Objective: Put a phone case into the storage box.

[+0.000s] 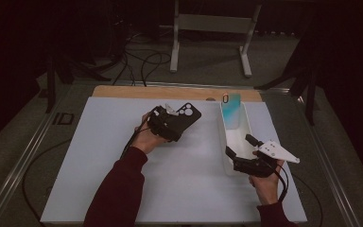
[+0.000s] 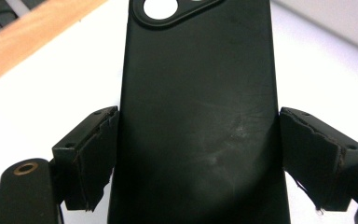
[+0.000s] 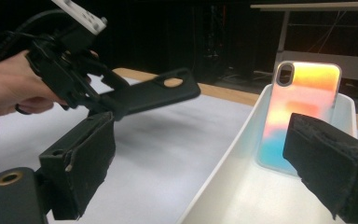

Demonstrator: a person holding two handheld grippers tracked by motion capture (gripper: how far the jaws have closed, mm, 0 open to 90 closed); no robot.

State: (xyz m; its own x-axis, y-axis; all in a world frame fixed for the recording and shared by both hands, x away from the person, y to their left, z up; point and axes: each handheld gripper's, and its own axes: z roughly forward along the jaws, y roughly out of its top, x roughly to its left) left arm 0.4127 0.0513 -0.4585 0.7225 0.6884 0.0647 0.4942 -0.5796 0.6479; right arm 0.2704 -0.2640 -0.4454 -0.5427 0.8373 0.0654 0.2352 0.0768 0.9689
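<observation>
Left tongs clamped around black phone case

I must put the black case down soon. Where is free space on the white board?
Free: the white board left of the left hand-held gripper holding the black phone case, and between it and the white bin. Crowded: the bin, with the colourful case and right hand-held gripper.

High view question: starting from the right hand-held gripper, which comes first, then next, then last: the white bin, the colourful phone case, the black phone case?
Measured from the right hand-held gripper:
1. White bin: its near end lies right at the gripper.
2. Colourful phone case: leaning upright at the bin's far end.
3. Black phone case: off to the left, held in the left hand-held gripper.
</observation>
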